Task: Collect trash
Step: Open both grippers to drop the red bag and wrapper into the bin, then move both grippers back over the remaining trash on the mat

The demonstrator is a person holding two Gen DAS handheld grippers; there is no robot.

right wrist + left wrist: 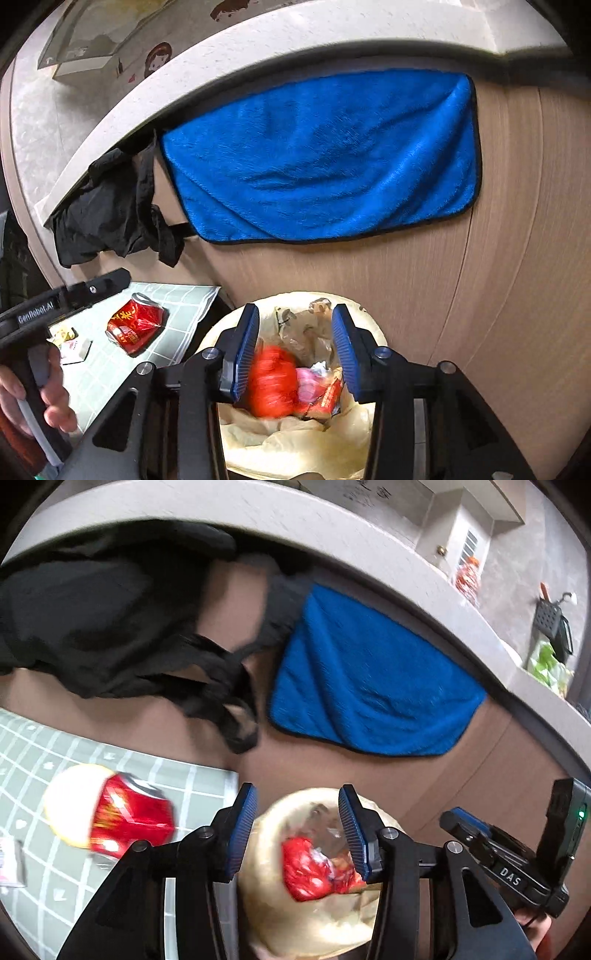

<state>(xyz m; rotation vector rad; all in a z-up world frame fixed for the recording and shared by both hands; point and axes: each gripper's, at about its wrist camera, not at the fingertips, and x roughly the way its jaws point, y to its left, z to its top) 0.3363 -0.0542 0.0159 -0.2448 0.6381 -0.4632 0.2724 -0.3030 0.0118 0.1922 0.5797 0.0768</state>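
Left wrist view: my left gripper (297,830) hangs over the round cream bin with a crumpled liner (280,915), jaws parted and nothing between the pads.
Right wrist view: my right gripper (295,352) hangs over the same bin (295,446), jaws released; a blurred red-orange wad (271,380) shows between the pads but touches neither, so I judge it dropped, not held.
Next target: the crushed red drink can (135,326) lying on its side on the pale green gridded mat (177,306).
Key relation: the can lies to the left of both grippers and well apart from the bin; from my left gripper it sits just left of the left pad (242,834).
Long axis: in the right wrist view the can runs diagonally, its silver top toward the upper right; in the left wrist view it is too smeared to read.
Nearer hand: the left, I judge; it shows at the right wrist view's left edge (40,391), close to the mat.
Pose: both grippers tip downward toward the bin mouth.
Other trash: small pale wrappers (72,343) lie on the mat left of the can.
Background: a blue towel (321,155) and a black cloth (110,214) hang behind.
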